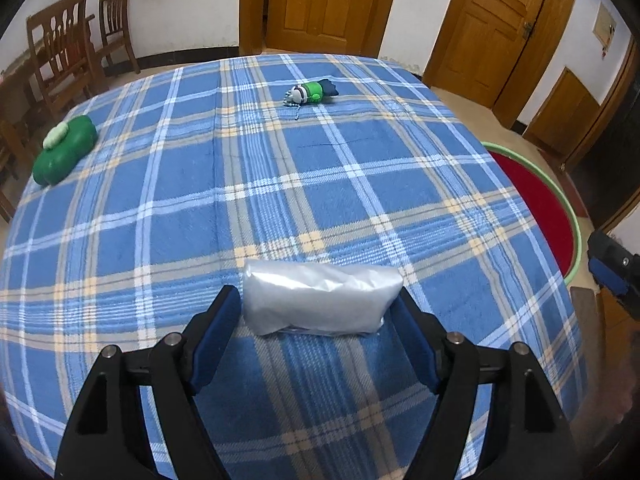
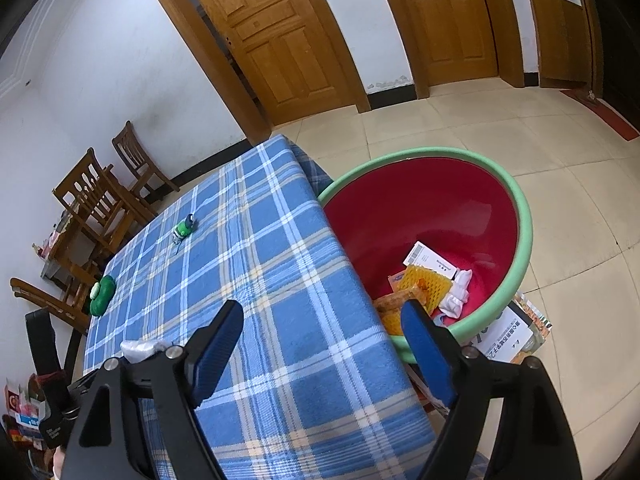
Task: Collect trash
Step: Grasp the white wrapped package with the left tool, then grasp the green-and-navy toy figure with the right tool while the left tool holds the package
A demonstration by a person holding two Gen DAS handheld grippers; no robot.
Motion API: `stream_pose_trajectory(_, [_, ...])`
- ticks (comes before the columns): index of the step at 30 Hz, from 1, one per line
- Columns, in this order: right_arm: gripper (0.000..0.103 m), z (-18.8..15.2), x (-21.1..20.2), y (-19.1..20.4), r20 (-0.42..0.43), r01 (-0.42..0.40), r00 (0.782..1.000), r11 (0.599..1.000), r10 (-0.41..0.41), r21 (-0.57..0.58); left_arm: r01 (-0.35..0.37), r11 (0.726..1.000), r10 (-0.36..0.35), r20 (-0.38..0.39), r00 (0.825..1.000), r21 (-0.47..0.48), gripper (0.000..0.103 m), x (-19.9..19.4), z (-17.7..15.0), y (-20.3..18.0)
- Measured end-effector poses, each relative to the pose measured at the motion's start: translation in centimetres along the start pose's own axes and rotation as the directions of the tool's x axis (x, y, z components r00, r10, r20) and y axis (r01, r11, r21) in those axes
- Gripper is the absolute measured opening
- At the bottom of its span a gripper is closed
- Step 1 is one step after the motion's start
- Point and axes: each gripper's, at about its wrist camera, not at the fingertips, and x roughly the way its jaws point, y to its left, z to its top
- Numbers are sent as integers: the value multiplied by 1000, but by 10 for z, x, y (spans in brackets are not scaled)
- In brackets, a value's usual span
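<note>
Here, one silver packet between wide left gripper fingers, right gripper wide, empty.

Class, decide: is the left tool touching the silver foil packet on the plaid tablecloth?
Cannot tell: in the left wrist view the left tool brackets the silver foil packet, pads right beside its ends, no plain gap or contact.

Home: wooden doors, dining chairs

packet: shiny silver foil | tablecloth: matt woven cloth
</note>
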Motion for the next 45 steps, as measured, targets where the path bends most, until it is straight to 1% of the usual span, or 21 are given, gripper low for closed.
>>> stream_pose_trajectory(1, [83, 0, 1, 1, -2, 0, 1000, 1000, 0, -2, 6, 1000, -6, 4, 1000, 0, 73, 0, 0, 0])
stream_pose_trajectory(2, [83, 0, 1, 2, -4, 0, 1000, 1000, 0, -4, 9, 1000, -9, 9, 1000, 0, 73, 0, 0, 1])
stream_pose_trajectory(6, [83, 1, 5, 9, -15, -4, 1000, 1000, 3, -19, 31, 999, -31, 20, 999, -21, 72, -2, 2, 7])
stream_pose_trajectory(10, [83, 4, 9, 20, -21, -7, 1000, 999, 6, -46, 25, 999, -23, 42, 999, -38, 72, -6, 9, 15])
stream_pose_trajectory(19, [83, 20, 24, 58, -37, -37, 999, 993, 33, -109, -31, 993, 42, 101, 994, -114, 72, -16, 43, 50])
stream_pose_trajectory(25, [83, 35, 41, 86, -48, -49, 998, 988, 42, -149, -73, 983, 93, 114, 989, -166, 72, -11, 67, 78])
stream_pose_trajectory(28, [83, 43, 53, 101, -57, -50, 998, 984, 41, -169, -98, 976, 121, 112, 986, -196, 72, -5, 76, 91])
stream_pose_trajectory(33, [83, 53, 78, 130, -74, -60, 996, 977, 45, -205, -116, 965, 144, 105, 984, -235, 72, 9, 83, 110])
stream_pose_trajectory(36, [83, 56, 94, 144, -86, -80, 994, 971, 62, -226, -121, 960, 151, 106, 983, -251, 72, 16, 84, 118])
stream_pose_trajectory(43, [83, 61, 143, 176, -99, -72, 994, 951, 43, -302, -141, 947, 178, 104, 979, -289, 72, 33, 80, 132])
stream_pose_trajectory(45, [83, 63, 156, 183, -107, -78, 993, 945, 46, -317, -162, 947, 200, 116, 973, -276, 72, 34, 79, 131])
